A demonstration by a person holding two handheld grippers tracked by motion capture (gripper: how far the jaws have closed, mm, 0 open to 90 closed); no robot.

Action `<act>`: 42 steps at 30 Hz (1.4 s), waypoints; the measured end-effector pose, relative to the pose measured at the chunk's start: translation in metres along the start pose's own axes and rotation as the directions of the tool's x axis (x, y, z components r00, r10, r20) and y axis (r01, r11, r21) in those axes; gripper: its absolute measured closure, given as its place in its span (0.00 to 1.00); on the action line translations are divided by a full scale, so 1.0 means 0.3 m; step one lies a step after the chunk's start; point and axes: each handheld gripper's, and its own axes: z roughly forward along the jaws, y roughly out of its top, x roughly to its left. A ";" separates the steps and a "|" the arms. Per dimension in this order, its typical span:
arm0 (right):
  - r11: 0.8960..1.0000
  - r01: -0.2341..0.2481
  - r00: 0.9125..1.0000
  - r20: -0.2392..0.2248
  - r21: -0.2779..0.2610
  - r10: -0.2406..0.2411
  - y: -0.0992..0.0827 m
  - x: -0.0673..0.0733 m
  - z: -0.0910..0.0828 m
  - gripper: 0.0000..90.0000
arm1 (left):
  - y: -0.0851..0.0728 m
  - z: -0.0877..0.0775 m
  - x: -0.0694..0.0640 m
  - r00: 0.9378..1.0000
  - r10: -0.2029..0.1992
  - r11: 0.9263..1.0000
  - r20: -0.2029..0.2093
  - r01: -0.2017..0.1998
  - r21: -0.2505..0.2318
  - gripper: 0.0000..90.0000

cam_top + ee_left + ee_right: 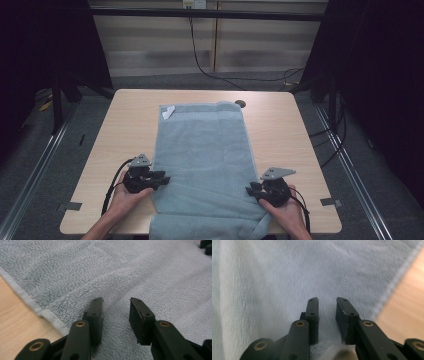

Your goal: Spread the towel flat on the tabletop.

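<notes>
Two handheld grippers worked at the long sides of a pale blue towel (pixel 202 160) spread lengthwise on a light wooden worktop (pixel 125 120). The towel lay flat down the middle of the worktop, its near end spilling over the front edge and bunching there, its far end carrying a small white label (pixel 168 112) at the left corner. A dark round hole (pixel 240 104) in the worktop sat just beyond the towel's far right corner.

The left gripper (pixel 159 178), held in the person's left hand (pixel 129 196), pointed inward across the towel's left hem. In the left gripper view its fingers (pixel 97 315) stood apart over the terry pile, a clear gap between them and no cloth pinched; the stitched hem (pixel 32 306) and a strip of bare wood lay to their left.

The right gripper (pixel 251 190), held in the right hand (pixel 282 210), pointed inward from the towel's right edge. In the right gripper view its fingers (pixel 313 312) were likewise parted, somewhat more narrowly, hovering over the blurred cloth with nothing clamped between them; a soft fold of towel rose at their base.

A grey three-cornered plate (pixel 277 172) topped the right gripper, and a black cable (pixel 112 187) trailed from the left one.
</notes>
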 end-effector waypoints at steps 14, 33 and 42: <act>0.997 0.061 0.990 -0.131 0.038 -0.056 -0.090 0.158 -0.096 0.71 | -0.094 -0.090 -0.140 0.993 0.028 0.996 0.112 -0.038 0.080 0.70; 0.994 -0.055 0.998 -0.017 -0.096 0.054 0.236 -0.206 0.166 0.62 | 0.173 0.100 0.155 0.996 -0.084 0.994 -0.041 0.081 -0.071 0.67; 0.999 0.031 1.000 0.002 -0.018 -0.031 0.178 -0.153 0.180 0.55 | 0.108 0.094 0.127 0.999 -0.003 1.000 -0.043 0.001 -0.031 0.67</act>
